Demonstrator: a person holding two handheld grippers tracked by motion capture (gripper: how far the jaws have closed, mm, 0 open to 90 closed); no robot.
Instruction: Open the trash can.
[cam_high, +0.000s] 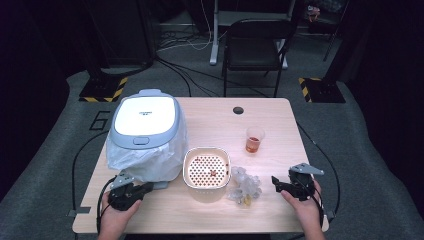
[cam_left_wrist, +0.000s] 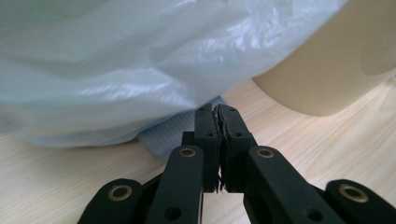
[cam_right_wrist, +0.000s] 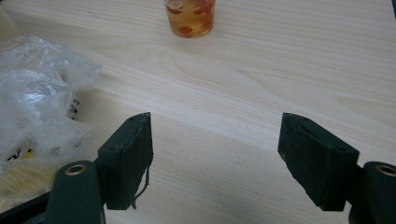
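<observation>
Item 1. Light wooden table (cam_high: 210, 120), rectangular, with a small dark round hole near its far edge.

Item 2. White-and-grey rice cooker (cam_high: 145, 122) with closed lid, far left, standing in a translucent white plastic bag (cam_high: 150, 160) that is gathered around its lower body. The bag reaches partway up the sides; the lid remains uncovered.

Item 3. Left gripper (cam_high: 141, 189), near left, just beside the bag's near lower edge. In the left gripper view its jaws are pressed together with nothing visibly between them, tips just short of the bag (cam_left_wrist: 140, 79); whether they touch the film cannot be told.

Item 4. Cream round pot with a perforated inner tray (cam_high: 206, 172), centre, beside the cooker on its right; a few reddish pieces lie on the tray.

Item 5. Crumpled clear plastic wrapper (cam_high: 245, 184), near the pot on its right, with something yellowish inside.

Item 6. Small clear plastic cup of amber liquid with red pieces (cam_high: 254, 140), far right of centre, upright, well apart from the rest.

Item 7. Right gripper (cam_high: 278, 184), near right, jaws spread wide over bare table, holding nothing.

Progress, as judged: the bag work on the cooker appears partly done, the cooker being seated inside; whether the bag is to be drawn up or taken off cannot be told. Pot, wrapper and cup are untouched by either gripper.
</observation>
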